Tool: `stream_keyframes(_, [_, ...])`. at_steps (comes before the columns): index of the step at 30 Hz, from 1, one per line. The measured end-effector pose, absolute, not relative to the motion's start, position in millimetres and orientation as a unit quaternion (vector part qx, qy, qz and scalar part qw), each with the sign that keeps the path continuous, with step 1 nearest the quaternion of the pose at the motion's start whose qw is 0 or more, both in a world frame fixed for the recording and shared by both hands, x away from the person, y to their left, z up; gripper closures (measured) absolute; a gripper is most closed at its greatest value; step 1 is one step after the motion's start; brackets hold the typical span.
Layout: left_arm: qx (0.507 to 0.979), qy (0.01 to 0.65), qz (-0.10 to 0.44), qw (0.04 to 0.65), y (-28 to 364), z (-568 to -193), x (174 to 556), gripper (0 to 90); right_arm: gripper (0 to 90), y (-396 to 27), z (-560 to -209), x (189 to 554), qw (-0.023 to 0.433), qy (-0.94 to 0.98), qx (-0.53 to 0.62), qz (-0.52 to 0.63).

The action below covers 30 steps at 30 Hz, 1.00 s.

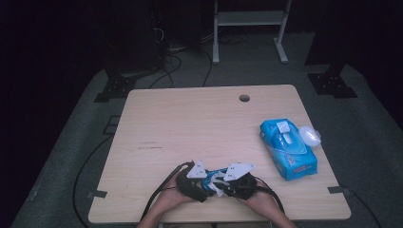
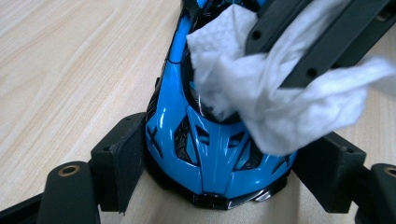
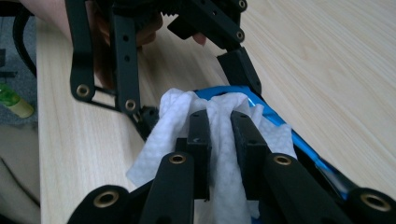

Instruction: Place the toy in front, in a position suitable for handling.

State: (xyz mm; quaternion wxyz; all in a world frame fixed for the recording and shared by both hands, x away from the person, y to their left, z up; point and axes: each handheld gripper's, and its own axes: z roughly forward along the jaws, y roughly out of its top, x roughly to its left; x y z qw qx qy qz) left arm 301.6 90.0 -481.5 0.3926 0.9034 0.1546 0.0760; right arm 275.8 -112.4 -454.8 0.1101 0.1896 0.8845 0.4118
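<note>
A glossy blue toy car (image 2: 173, 93) lies on the wooden table (image 1: 190, 123) near its front edge. My left gripper (image 2: 219, 158) is shut on the car, one pad against each flank of one end. From the other side, my right gripper (image 3: 219, 121) is shut on a crumpled white wipe (image 3: 163, 135) and holds it against the car's dark top. In the high view the left gripper (image 1: 208, 184) and right gripper (image 1: 220, 183) meet tip to tip over the car (image 1: 215, 173). The wipe (image 2: 261, 98) hides part of the car's roof.
A blue wipe packet (image 1: 287, 147) lies at the table's right side, with a white round object (image 1: 310, 135) beside it. A cable hole (image 1: 244, 98) sits near the far edge. A hand is under each gripper at the front edge. Cables trail off the table.
</note>
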Motion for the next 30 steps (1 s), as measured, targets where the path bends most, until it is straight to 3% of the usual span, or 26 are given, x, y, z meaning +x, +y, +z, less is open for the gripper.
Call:
stream_keyframes(10, [0.903,0.162,0.077,0.391,89.5,-482.1,302.1,18.9,79.1,-124.3,-446.4,286.7,0.107,0.883,0.212,0.405])
stream_keyframes(20, [0.906,0.153,0.075,0.388,90.5,-480.8,301.5,22.3,79.0,-87.3,-447.3,295.7,0.069,0.904,0.186,0.379])
stream_keyframes(25, [0.906,0.158,0.073,0.386,92.3,-481.3,300.8,16.7,79.0,-95.5,-446.5,297.3,0.071,0.903,0.194,0.377])
stream_keyframes(27, [0.906,0.156,0.074,0.386,93.8,-480.4,301.2,22.5,79.0,-99.2,-446.3,298.0,0.069,0.901,0.201,0.378])
stream_keyframes(30, [0.908,0.157,0.073,0.383,93.2,-479.3,301.4,22.7,79.0,-99.4,-446.6,297.1,0.07,0.9,0.204,0.378])
